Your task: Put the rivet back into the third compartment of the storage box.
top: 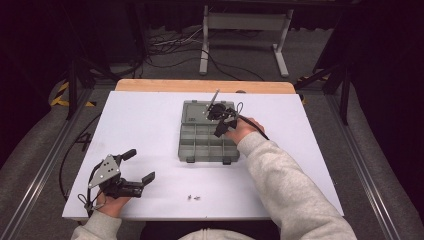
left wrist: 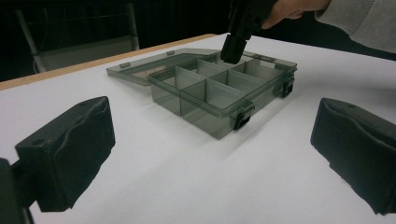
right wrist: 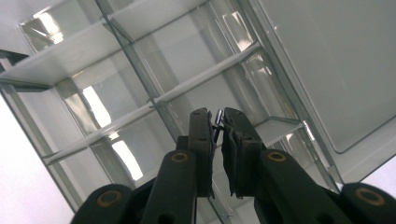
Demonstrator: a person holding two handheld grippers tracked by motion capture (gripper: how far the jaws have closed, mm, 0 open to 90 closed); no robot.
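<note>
My right gripper pinching a small screw over the organiser box, my left gripper at seven o'clock, jaws spread wide and empty

one organizer box, three screws

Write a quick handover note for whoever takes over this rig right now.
Right gripper: shut on a small screw, held over the open compartment box.
Left gripper: open, resting near the table's front left, holding nothing.
Done: one screw picked up and brought to the box.
Left: drop it into a compartment, then fetch the loose screws at the table's front edge.
</note>
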